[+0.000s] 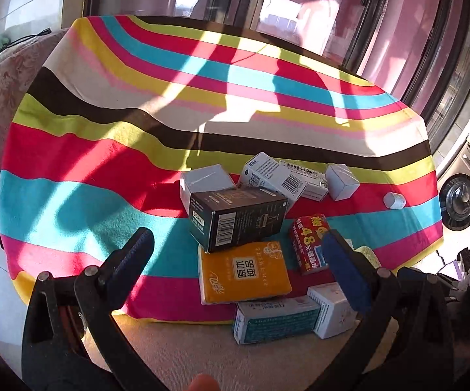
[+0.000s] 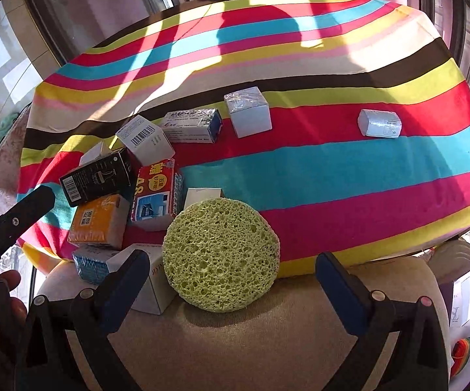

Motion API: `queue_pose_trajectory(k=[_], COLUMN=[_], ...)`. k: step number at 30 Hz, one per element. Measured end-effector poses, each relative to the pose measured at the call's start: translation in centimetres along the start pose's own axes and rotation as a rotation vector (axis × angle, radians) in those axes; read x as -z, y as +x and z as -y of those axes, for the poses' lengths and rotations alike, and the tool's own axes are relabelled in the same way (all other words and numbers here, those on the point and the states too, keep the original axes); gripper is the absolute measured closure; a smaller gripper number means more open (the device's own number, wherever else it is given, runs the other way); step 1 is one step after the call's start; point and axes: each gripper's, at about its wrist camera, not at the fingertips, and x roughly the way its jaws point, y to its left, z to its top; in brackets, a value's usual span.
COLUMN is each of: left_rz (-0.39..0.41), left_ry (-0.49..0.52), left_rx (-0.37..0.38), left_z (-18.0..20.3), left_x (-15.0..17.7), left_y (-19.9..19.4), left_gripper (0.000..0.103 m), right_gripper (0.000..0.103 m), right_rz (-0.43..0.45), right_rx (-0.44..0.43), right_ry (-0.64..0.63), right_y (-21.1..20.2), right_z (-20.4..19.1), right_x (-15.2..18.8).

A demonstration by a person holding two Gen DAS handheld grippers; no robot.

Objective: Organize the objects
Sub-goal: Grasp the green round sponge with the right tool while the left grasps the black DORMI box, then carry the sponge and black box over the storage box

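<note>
**Right wrist view: open gripper above a green sponge, boxes piled to its left**

Right wrist view shows the right gripper [image 2: 231, 280] with its two blue-padded fingers spread wide apart, holding nothing. A round, pale green sponge [image 2: 220, 254], coarse and full of holes, lies between and just beyond the fingertips, nearer the left pad, at the near edge of a striped cloth [image 2: 332, 169]. The cloth is soft fabric in bands of red, turquoise, pink, yellow, lime, cream and brown, laid over a beige cushioned surface [image 2: 235, 342].

Left of the sponge sits a loose pile of small cartons. A red packet [image 2: 155, 192] bears a large "48" and Chinese characters. An orange tissue pack [image 2: 96, 220] carries Chinese writing in a white square. A black box [image 2: 96, 176] with a barcode rests partly on the pile. A white box with a barcode [image 2: 145, 140] leans behind it. Further back stand a white cube box [image 2: 248, 110] and, well apart to the right, a small white wrapped item [image 2: 379, 123]; its print is too small to read.

Left wrist view shows the left gripper [image 1: 235, 254], fingers also wide apart and empty, hovering over the same pile, with the orange tissue pack between its pads. A teal and white carton [image 1: 275, 322] lies at the cloth's near edge.
</note>
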Motion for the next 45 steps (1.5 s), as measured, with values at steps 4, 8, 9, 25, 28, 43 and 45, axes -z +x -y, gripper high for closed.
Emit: queue_pose_trajectory(k=[4, 8, 9, 25, 28, 43, 45], left_rz=[-0.054, -0.105, -0.119, -0.123, -0.105, 0.061, 0.072], left_ry=[0.026, 0.018, 0.023, 0.12, 0.106, 0.052, 0.063], left_rx=[0.053, 0.112, 0.114, 0.173, 0.172, 0.129, 0.132], left_z=[-1.8, -3.1, -3.2, -1.3, -1.1, 2.2, 3.0], left_x=[-1.2, -1.8, -1.8, -1.7, -1.3, 1.5, 1.9], left_y=[2.1, 4.0, 4.4, 3.7, 2.7, -3.7, -4.3], left_gripper=[0.0, 0.0, 0.0, 0.057, 0.057, 0.057, 0.057], right_gripper=[0.0, 0.0, 0.0, 0.021, 0.021, 0.021, 0.021], right_rz=[-0.018, -0.034, -0.035, -0.031, -0.019, 0.132, 0.153], right_rx=[-0.011, -0.027, -0.029, -0.001, 0.0, 0.096, 0.111], right_ry=[0.018, 0.012, 0.008, -0.02, -0.011, -0.016, -0.013], right_y=[0.8, 1.3, 1.5, 2.3, 1.9, -2.4, -3.1], right_z=[0.2, -0.1, -0.2, -0.6, -0.4, -0.6, -0.4], right_x=[-0.5, -0.7, -0.8, -0.8, -0.7, 0.4, 0.6])
